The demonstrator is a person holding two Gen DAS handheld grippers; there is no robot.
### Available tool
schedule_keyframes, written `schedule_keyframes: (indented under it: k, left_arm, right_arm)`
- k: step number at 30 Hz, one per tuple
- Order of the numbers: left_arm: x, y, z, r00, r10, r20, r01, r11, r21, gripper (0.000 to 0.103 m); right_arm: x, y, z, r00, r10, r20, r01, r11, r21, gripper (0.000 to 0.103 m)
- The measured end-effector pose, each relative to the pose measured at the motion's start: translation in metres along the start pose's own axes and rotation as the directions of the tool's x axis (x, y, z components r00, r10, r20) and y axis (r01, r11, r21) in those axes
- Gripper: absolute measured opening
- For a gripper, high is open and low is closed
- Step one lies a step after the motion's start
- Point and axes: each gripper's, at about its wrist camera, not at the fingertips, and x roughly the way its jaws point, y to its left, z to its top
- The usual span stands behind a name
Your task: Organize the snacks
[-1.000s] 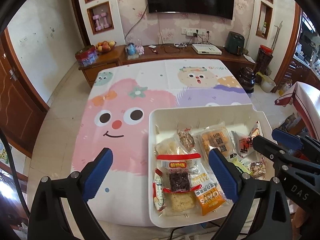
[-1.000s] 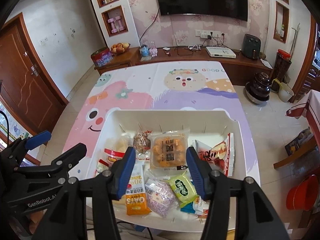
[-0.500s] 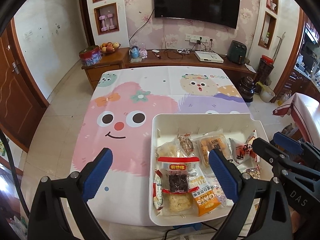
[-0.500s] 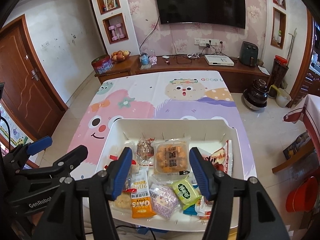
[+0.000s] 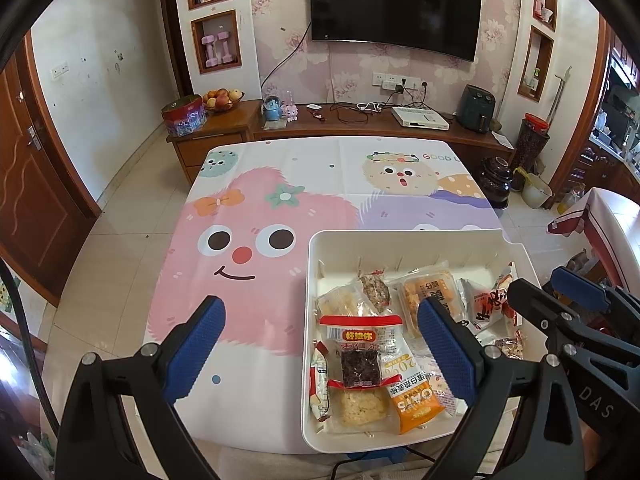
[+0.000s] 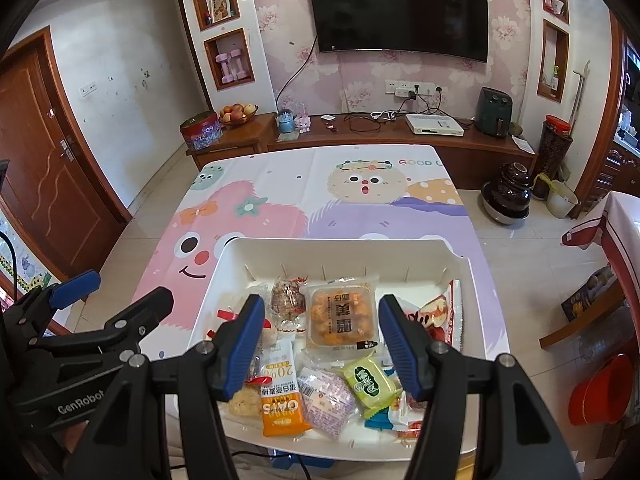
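A white tray [image 5: 400, 236] [image 6: 340, 242] full of wrapped snacks sits at the near right of the cartoon tablecloth [image 5: 260, 208]. Among them are an orange OATS packet [image 5: 414, 398] [image 6: 282, 404], a red-topped date bar [image 5: 360, 340], a clear pack of orange biscuits [image 5: 434, 292] [image 6: 344, 316] and a green packet [image 6: 370, 378]. My left gripper [image 5: 322, 340] hovers open over the tray's left edge, holding nothing. My right gripper [image 6: 322, 340] hovers open above the middle of the tray, also holding nothing. Each gripper shows at the edge of the other's view.
The tablecloth's left half and far part lie bare of objects. Beyond the table stands a wooden TV cabinet [image 5: 360, 120] with a fruit bowl [image 5: 222, 100] and a tin [image 5: 184, 116]. A dark jar [image 6: 512, 196] and a red bucket [image 6: 600, 390] stand on the floor at the right.
The right gripper's jaws have spread a little wider. Both grippers stay about where they were above the tray, and no snack has moved.
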Motion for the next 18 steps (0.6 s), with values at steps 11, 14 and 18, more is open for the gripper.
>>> schedule_keyframes:
  k: [11,14,18]
  left_arm:
    - [-0.0021,0.0029,-0.0024,1.0,0.004,-0.012,-0.004,1.0,-0.005,0.096]
    - [-0.0029,0.0037,-0.0031,1.0,0.007,-0.008,-0.007,1.0,-0.003,0.096]
    - [-0.0028,0.0035,-0.0033,1.0,0.007,-0.009,-0.007,1.0,-0.004,0.096]
  right_arm:
    - [-0.0048,0.0041,-0.0022,1.0,0.011,0.011,-0.011,1.0,-0.011,0.06]
    - [-0.0064,0.0052,-0.0028,1.0,0.014,0.012,-0.014,1.0,-0.009,0.06]
    - [-0.0064,0.0051,-0.0028,1.0,0.014,0.011,-0.014,1.0,-0.009,0.06]
